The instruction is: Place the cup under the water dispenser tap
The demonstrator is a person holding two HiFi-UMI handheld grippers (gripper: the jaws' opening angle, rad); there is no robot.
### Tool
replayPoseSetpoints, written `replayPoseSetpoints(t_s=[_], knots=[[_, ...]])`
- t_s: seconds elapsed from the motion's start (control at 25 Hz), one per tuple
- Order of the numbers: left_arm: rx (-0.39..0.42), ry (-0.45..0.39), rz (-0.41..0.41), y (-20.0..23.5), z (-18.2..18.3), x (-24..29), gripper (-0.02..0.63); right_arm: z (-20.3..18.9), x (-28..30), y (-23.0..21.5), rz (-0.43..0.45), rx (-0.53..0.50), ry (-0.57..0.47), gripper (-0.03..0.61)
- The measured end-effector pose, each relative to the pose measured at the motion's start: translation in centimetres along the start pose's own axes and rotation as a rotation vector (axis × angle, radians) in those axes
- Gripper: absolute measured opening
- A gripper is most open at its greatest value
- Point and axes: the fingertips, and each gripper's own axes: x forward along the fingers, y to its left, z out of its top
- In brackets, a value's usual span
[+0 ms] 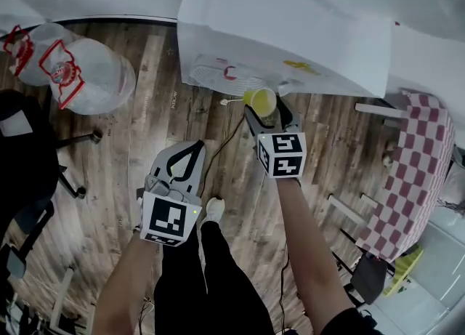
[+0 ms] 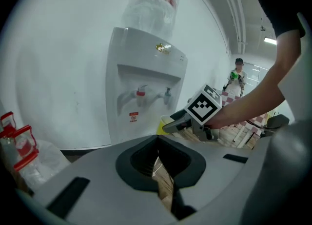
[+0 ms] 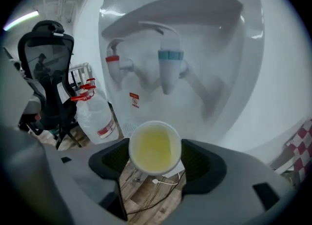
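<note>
A yellow paper cup (image 3: 154, 147) sits upright between the jaws of my right gripper (image 3: 155, 163), which is shut on it. In the head view the cup (image 1: 260, 99) hangs just in front of the white water dispenser (image 1: 290, 28). The blue tap (image 3: 169, 68) is above and slightly right of the cup, the red tap (image 3: 113, 65) to its left. From the left gripper view I see the dispenser (image 2: 146, 87), both taps and the cup (image 2: 162, 124). My left gripper (image 1: 186, 160) is lower and to the left, shut with nothing in it.
A large clear water bottle with red labels (image 1: 69, 68) lies on the wooden floor at the left. A black office chair (image 3: 46, 72) stands beyond it. A red-checked cloth (image 1: 414, 174) covers a table at the right. A white cable (image 3: 165, 181) trails on the floor.
</note>
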Motion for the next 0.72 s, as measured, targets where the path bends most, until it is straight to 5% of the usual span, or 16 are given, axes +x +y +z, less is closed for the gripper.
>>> replayPoseSetpoints(t_s=[0.72], knots=[[-0.019, -0.035, 0.027, 2.0, 0.4, 4.0, 0.014, -0.4, 4.5, -2.1, -0.045, -0.025, 0.025, 0.342]])
